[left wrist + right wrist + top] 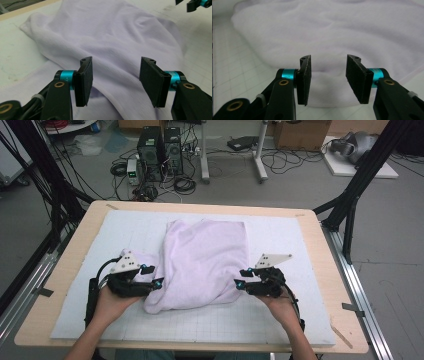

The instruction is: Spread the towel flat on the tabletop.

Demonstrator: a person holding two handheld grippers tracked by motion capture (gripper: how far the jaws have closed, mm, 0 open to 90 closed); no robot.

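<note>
**Two grippers flank a folded lilac cloth, jaws apart**

A pale lilac cloth, folded into a rough rectangle, lies in the middle of the high view on a white gridded mat that covers a light wooden table. Its far edge runs straight across the centre of the frame, and its near edge bulges toward the lower middle. A loose flap of the same fabric sticks out at the lower left of the fold.

The left gripper, held in a hand coming in from the bottom left, sits against the left side of the cloth, over that flap. In the left gripper view its two black pads stand well apart with the lilac fabric lying beyond and below the gap; nothing is pinched between them.

The right gripper, held in the other hand at the lower right, points at the cloth's right edge, close beside it. In the right gripper view its pads are likewise spread, the rounded edge of the fold just ahead of them and the mat's grid at the left and bottom of the frame. No fabric is clamped there either.

Beyond the table, at the top of the high view, computer towers and tangled cables rest on a grey floor.
</note>
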